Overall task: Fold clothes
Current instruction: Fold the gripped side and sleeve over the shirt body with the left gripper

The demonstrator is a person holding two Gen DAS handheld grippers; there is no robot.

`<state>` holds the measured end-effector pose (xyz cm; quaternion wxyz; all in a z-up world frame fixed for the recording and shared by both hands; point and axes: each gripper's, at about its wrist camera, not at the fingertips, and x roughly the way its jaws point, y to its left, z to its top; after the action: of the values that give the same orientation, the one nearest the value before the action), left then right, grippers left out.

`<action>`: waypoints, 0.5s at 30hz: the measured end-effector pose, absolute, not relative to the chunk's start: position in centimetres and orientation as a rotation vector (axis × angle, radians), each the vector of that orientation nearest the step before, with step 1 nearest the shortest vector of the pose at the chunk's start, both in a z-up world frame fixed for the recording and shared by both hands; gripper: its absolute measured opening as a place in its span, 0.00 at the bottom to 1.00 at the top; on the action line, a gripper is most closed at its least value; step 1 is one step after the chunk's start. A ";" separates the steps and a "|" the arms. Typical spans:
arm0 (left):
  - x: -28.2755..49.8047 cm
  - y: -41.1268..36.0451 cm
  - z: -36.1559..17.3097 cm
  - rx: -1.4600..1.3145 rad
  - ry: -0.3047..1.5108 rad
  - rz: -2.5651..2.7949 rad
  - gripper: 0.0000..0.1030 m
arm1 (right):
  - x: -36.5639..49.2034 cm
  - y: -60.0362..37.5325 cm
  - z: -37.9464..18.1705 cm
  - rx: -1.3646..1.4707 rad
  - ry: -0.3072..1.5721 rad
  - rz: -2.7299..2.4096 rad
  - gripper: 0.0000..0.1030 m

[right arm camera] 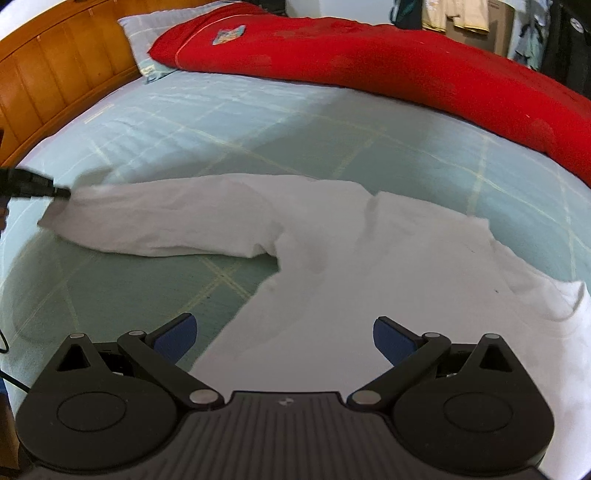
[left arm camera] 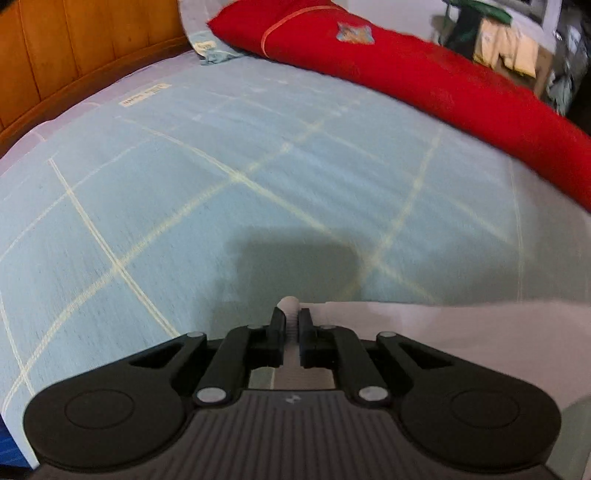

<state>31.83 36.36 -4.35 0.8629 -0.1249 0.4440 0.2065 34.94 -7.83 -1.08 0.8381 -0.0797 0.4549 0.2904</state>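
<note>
White long-sleeve shirt (right arm camera: 332, 295) lies spread on the bed (right arm camera: 184, 122), on a pale blue-green sheet w/ thin yellowish grid lines. Seen from the right wrist cam, the body of the shirt fills the lower centre and right, and one sleeve (right arm camera: 166, 221) runs out to the left, roughly flat w/ a few soft creases.

Left tongs (left arm camera: 291, 317) are pinched together on the shirt: a small bunch of white cloth sticks up between the tips, and the fabric trails off to the right along the bottom of that view. In the right cam the same tongs (right arm camera: 61, 192) show as a black tip at the far left edge, right at the sleeve end, which looks a bit lifted there. No earlier pic to compare.

Right tongs (right arm camera: 284, 332) stand wide apart, blue pads (right arm camera: 177, 336) either side, over the shirt body near its lower part. Nothing between the pads; can't tell if they touch the cloth.

Along the far side of the bed lies a long red blanket (right arm camera: 369, 62) w/ a small patch on it. A pillow (right arm camera: 144, 33) sits partly under its left end, by the wooden headboard (right arm camera: 55, 66). Left cam is motion-blurred. Clutter beyond the bed, top right, too unclear to name.
</note>
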 end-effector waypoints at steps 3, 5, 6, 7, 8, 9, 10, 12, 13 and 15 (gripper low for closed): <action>31.9 36.8 -4.5 -0.274 0.959 0.430 0.13 | 35.0 -7.2 -1.2 -0.168 0.969 0.626 1.00; 31.7 37.1 -4.6 -0.266 0.952 0.459 0.15 | 35.0 -6.8 -1.1 -0.168 0.968 0.634 1.00; 31.5 37.2 -4.5 -0.254 0.940 0.479 0.12 | 35.0 -6.5 -1.1 -0.171 0.966 0.638 1.00; 31.3 37.4 -4.4 -0.242 0.929 0.505 0.12 | 35.0 -6.3 -1.0 -0.176 0.965 0.642 1.00; 31.2 37.6 -4.1 -0.245 0.923 0.523 0.12 | 35.0 -6.2 -1.0 -0.180 0.962 0.647 1.00; 31.0 37.7 -3.8 -0.269 0.916 0.523 0.13 | 35.0 -6.1 -1.0 -0.184 0.961 0.653 1.00; 31.0 37.6 -3.6 -0.290 0.911 0.509 0.20 | 35.0 -6.0 -1.0 -0.187 0.960 0.656 1.00; 30.7 37.3 -3.6 -0.316 0.906 0.486 0.35 | 35.0 -5.9 -1.1 -0.191 0.960 0.656 1.00; 30.5 37.0 -3.8 -0.319 0.906 0.486 0.44 | 35.0 -5.8 -1.1 -0.188 0.963 0.657 1.00; 30.2 36.8 -4.4 -0.346 0.913 0.489 0.49 | 35.0 -5.8 -1.1 -0.177 0.968 0.659 1.00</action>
<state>30.17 36.76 -4.42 0.8546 -0.1646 0.4343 0.2324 35.03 -5.79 -1.10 0.8299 -0.0833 0.4560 0.3104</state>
